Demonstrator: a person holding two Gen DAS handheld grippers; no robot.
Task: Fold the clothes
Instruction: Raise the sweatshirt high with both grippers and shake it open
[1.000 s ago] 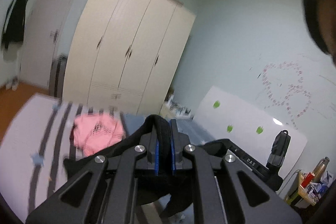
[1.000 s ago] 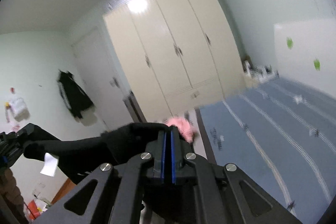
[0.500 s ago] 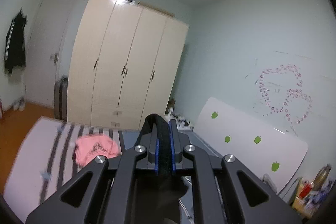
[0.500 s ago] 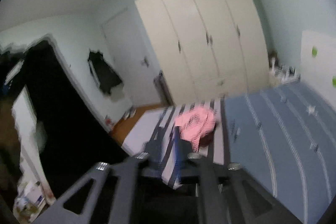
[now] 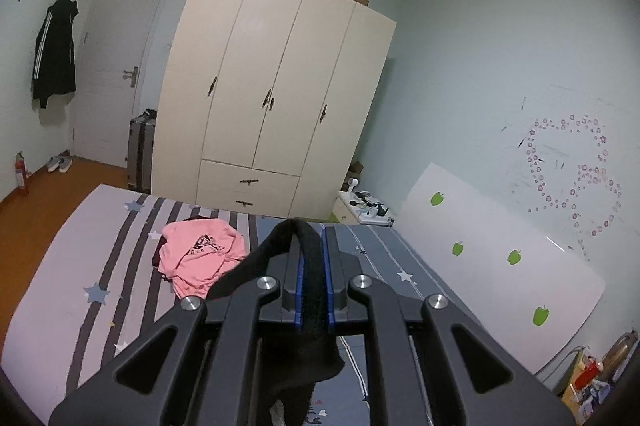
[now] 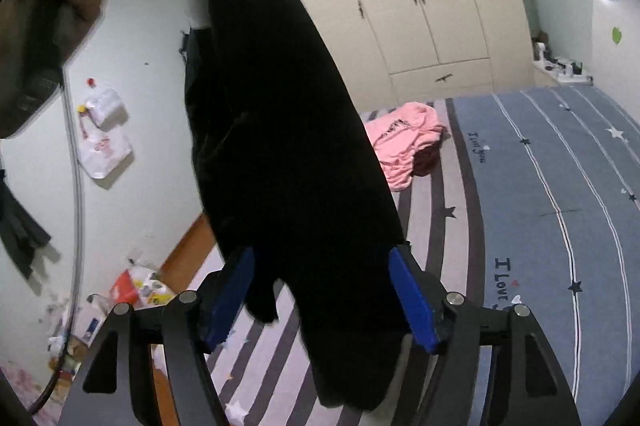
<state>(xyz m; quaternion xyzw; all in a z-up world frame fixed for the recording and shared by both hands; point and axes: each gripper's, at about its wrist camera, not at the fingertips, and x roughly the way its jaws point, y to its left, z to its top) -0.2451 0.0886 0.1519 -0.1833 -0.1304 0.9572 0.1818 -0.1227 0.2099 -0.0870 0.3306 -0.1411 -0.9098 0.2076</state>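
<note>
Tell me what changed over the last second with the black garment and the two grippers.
The right gripper let go of the black garment: a second ago its jaws were clamped on the cloth, now they are opening, and the garment hangs loose between them. The left gripper stayed shut on the garment, holding it up. The pink top still lies on the bed.

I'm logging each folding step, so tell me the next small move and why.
Probably close the right gripper on the lower part of the black garment: its jaws are opening with cloth hanging between them ungripped, while the left gripper alone pinches the top, above the bed.
</note>
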